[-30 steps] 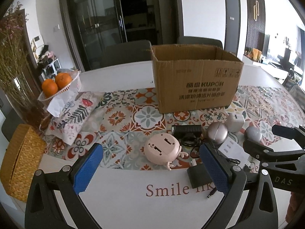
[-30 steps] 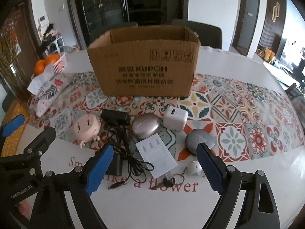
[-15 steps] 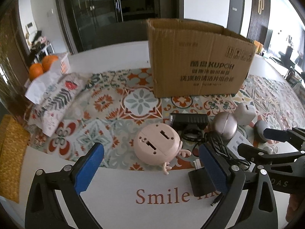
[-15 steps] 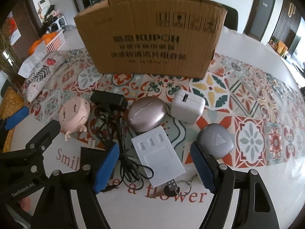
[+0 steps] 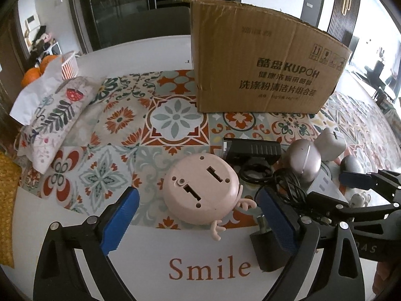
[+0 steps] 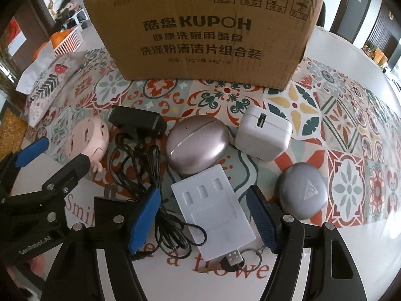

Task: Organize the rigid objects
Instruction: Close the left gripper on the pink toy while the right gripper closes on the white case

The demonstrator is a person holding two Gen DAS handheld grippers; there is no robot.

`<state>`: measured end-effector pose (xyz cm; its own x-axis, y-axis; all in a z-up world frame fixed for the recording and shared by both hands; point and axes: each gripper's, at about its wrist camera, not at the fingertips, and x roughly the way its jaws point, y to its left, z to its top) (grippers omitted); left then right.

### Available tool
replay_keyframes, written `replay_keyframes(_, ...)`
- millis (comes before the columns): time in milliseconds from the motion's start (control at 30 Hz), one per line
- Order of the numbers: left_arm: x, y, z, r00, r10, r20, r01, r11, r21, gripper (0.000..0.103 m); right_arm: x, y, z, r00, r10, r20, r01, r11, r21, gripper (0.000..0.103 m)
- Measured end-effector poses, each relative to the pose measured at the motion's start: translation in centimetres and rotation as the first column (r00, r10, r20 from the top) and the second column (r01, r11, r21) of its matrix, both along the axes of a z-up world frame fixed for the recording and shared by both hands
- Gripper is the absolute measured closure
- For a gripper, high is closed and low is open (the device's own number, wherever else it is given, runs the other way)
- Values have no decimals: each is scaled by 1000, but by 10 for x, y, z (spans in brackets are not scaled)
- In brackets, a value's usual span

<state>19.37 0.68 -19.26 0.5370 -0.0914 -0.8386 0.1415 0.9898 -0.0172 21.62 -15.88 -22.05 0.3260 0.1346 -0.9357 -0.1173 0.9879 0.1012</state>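
Note:
My left gripper (image 5: 198,215) is open, low over the table, its blue pads on either side of a pink round gadget (image 5: 200,190) lying face down. My right gripper (image 6: 205,218) is open, its pads on either side of a flat white plastic card (image 6: 213,210). Around them lie a black adapter with tangled cable (image 6: 136,120), a rose metallic oval case (image 6: 196,144), a white USB charger cube (image 6: 263,131), a grey pebble-shaped case (image 6: 300,194) and a USB stick on a key ring (image 6: 233,258). A brown KUPOH cardboard box (image 6: 205,30) stands open behind them.
A patterned tile runner (image 5: 120,118) covers the white table. A floral tissue pouch (image 5: 52,120) and a basket of oranges (image 5: 50,65) sit at the left. A yellow woven mat (image 5: 7,200) lies at the far left edge. A black plug block (image 5: 273,250) lies by my left gripper's right finger.
Both grippers have moved forward and down toward the objects. The pink gadget now sits between the left pads and the white card between the right pads. Both stayed open.

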Motion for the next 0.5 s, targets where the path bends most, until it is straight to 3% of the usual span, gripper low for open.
replay_keyframes(500, 10, -4, -10, 1000, 3, 7, -3, 999, 35, 6, 8, 4, 4, 1000, 18, -15, -19, 997, -76, 31)
